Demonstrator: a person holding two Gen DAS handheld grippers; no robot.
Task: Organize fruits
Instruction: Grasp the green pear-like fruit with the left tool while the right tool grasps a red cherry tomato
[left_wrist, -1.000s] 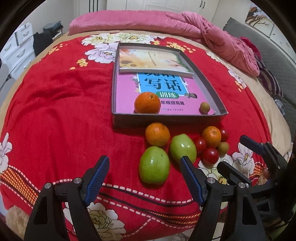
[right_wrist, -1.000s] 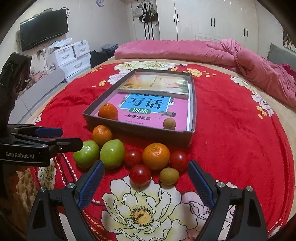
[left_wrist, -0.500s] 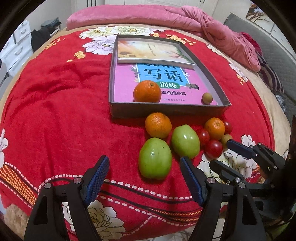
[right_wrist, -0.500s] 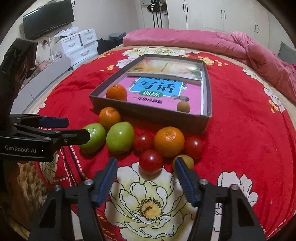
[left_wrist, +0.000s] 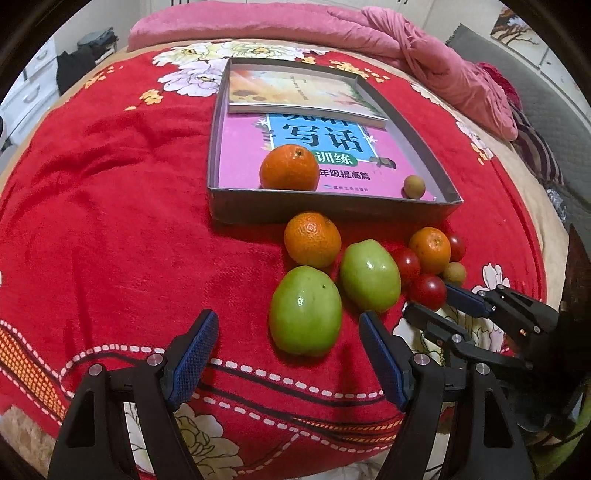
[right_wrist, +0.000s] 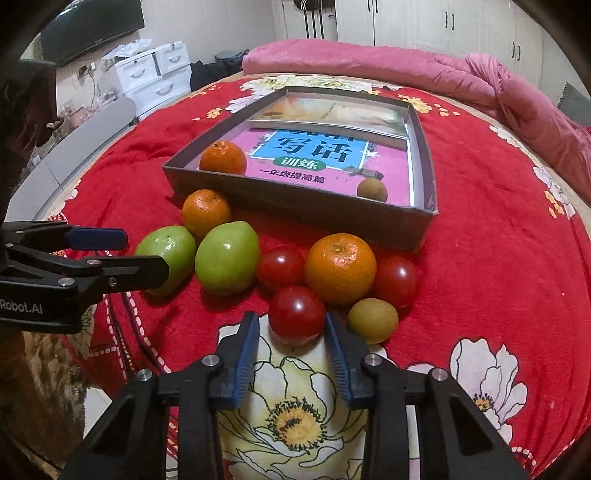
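While right gripper (right_wrist: 290, 332) jaws close, red tomato (right_wrist: 296, 312) sits between pads, left pad apart from it.

Fruit pile (right_wrist: 280, 266) before the box (right_wrist: 295, 206) — one orange (right_wrist: 222, 157) inside.

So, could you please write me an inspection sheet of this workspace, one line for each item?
Surface: red flowered blanket on a bed.
Job's things: box holds one orange and one small brown fruit; outside lie two oranges, two green apples, three tomatoes, one small brown fruit.
Clutter: two books inside the box.
Grippers: left hand-held gripper open, near an apple; right hand-held gripper closing around the front tomato.
Cables: nothing seen.
Surroundings: pink quilt, white drawers, wardrobe.
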